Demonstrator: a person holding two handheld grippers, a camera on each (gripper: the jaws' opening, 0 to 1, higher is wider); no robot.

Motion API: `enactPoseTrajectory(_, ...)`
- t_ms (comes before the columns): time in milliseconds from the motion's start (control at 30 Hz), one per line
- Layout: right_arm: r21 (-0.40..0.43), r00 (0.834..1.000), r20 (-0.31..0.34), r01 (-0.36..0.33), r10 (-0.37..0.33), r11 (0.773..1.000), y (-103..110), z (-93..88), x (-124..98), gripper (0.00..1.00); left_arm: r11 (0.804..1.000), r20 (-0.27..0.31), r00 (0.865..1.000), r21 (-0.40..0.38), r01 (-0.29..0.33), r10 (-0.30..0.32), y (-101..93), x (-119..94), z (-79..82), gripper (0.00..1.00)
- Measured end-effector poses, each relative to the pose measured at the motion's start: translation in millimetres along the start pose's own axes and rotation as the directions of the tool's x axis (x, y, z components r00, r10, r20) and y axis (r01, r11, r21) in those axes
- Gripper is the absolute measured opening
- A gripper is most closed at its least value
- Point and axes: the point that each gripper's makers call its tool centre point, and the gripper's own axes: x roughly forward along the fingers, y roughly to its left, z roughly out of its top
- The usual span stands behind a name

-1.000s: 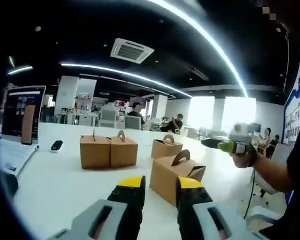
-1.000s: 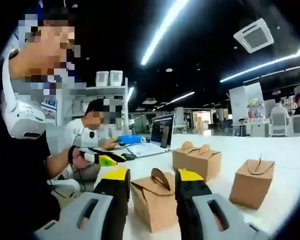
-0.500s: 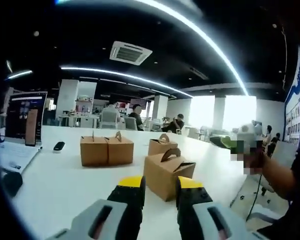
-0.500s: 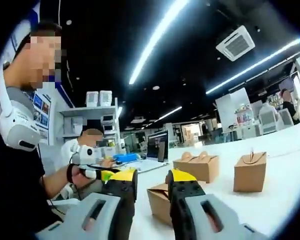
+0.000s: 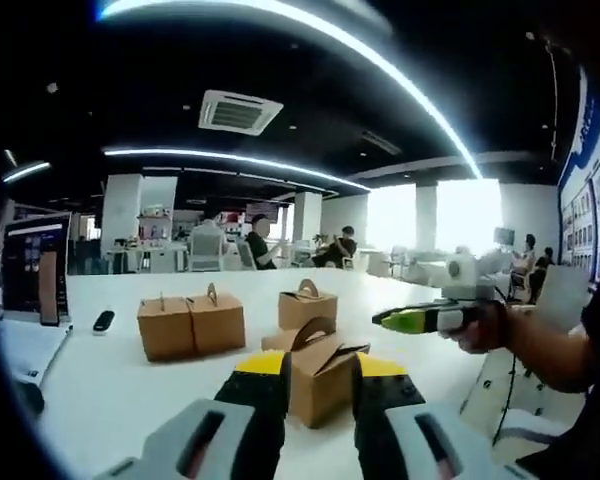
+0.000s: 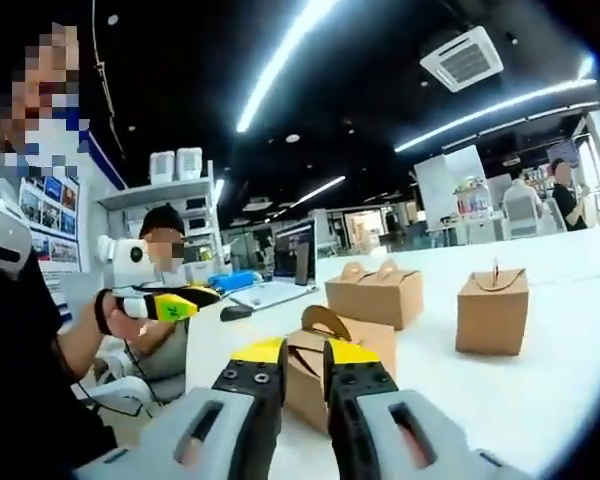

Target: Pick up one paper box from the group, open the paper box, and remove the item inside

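- Your right gripper (image 6: 302,352) has narrowed its jaws to a slit just short of the nearest paper box (image 6: 345,362) (handle upright).
- Left gripper (image 5: 318,367), spread, has closed in too; nothing grasped, so picking remains.

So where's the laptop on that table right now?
In the left gripper view the laptop stands open at the table's far left edge, beside the paired boxes.

The left gripper (image 5: 318,372) has two black jaws capped with yellow tips, each rising from a grey housing with a dark oblong slot. The right gripper (image 6: 303,358) is built the same: yellow caps, black jaws studded with small screws, grey slotted bodies. Beside the right gripper, the person wears a black short sleeve (image 6: 20,330) and a dark wrist strap (image 6: 102,311).
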Motion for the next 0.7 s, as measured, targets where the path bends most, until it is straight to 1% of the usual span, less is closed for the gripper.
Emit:
enactPoseTrajectory(67,0.01,1.0,0.001,0.001,-0.001,1.0,0.0,-5.6,3.5,0.14,1.0,-0.003,1.0,0.012,0.007,-0.007,-3.0,6.9,0.4,0.26)
enactPoseTrajectory(100,0.016,1.0,-0.002,0.004,-0.004,1.0,-0.8,-10.9,6.2,0.11,1.0,0.004,1.0,0.015,0.012,-0.012,-3.6,10.6,0.2,0.26)
enactPoseTrajectory(133,0.019,1.0,-0.015,0.011,-0.01,1.0,-2.0,-15.8,7.9,0.09,1.0,0.008,1.0,0.01,0.015,-0.015,-3.6,13.3,-0.5,0.26)
enactPoseTrajectory(200,-0.003,0.999,-0.025,0.028,-0.028,1.0,-4.7,-20.1,9.3,0.05,1.0,0.007,1.0,0.002,0.014,-0.014,-1.8,18.8,-4.6,0.26)
enactPoseTrajectory(233,-0.007,0.999,-0.022,0.032,-0.032,0.999,-5.8,-20.0,9.4,0.03,1.0,-0.001,1.0,0.005,0.008,-0.008,-0.2,21.5,-7.9,0.26)
enactPoseTrajectory(333,-0.016,0.998,0.004,0.055,-0.055,0.998,-12.2,-13.2,9.6,0.03,1.0,-0.024,1.0,0.01,-0.004,0.005,4.2,28.5,-15.1,0.26)
enactPoseTrajectory(400,-0.051,0.997,0.021,0.074,-0.073,0.996,-16.5,-5.8,10.3,0.03,1.0,-0.033,0.999,0.019,-0.007,0.008,5.0,33.4,-17.0,0.26)
enactPoseTrajectory(433,-0.061,0.997,0.018,0.075,-0.074,0.995,-16.4,-5.1,11.9,0.03,0.999,-0.04,0.999,0.048,-0.011,0.013,5.8,37.1,-17.0,0.26)
enactPoseTrajectory(467,-0.079,0.997,0.009,0.073,-0.073,0.994,-16.6,-6.1,13.6,0.03,0.996,-0.055,0.998,0.085,-0.027,0.031,8.8,39.7,-17.8,0.26)
enactPoseTrajectory(500,-0.095,0.998,-0.009,0.064,-0.065,0.993,-15.9,-8.9,14.8,0.03,0.99,-0.081,0.995,0.129,-0.051,0.062,12.8,42.4,-19.9,0.27)
enactPoseTrajectory(533,-0.106,0.998,-0.044,0.049,-0.054,0.993,-14.7,-15.2,17.0,0.03,0.982,-0.09,0.993,0.18,-0.061,0.078,14.5,45.8,-18.9,0.27)
enactPoseTrajectory(567,-0.108,0.997,-0.063,0.044,-0.051,0.993,-14.6,-19.6,18.6,0.03,0.974,-0.088,0.993,0.221,-0.056,0.077,13.0,49.7,-16.0,0.27)
enactPoseTrajectory(600,-0.118,0.994,-0.102,0.036,-0.048,0.992,-14.9,-28.1,18.9,0.03,0.968,-0.084,0.994,0.245,-0.049,0.072,10.4,53.4,-12.6,0.26)
enactPoseTrajectory(633,-0.119,0.997,-0.069,0.03,-0.038,0.992,-13.5,-24.1,18.2,0.03,0.959,-0.081,0.994,0.28,-0.041,0.066,7.7,57.0,-8.7,0.26)
enactPoseTrajectory(667,-0.105,0.997,-0.068,0.033,-0.04,0.994,-13.9,-23.1,18.6,0.03,0.946,-0.083,0.994,0.323,-0.034,0.064,4.8,60.5,-5.8,0.26)
enactPoseTrajectory(700,-0.104,0.996,-0.083,0.03,-0.039,0.994,-13.6,-23.8,18.7,0.03,0.926,-0.09,0.994,0.377,-0.025,0.064,2.0,64.2,-3.5,0.26)
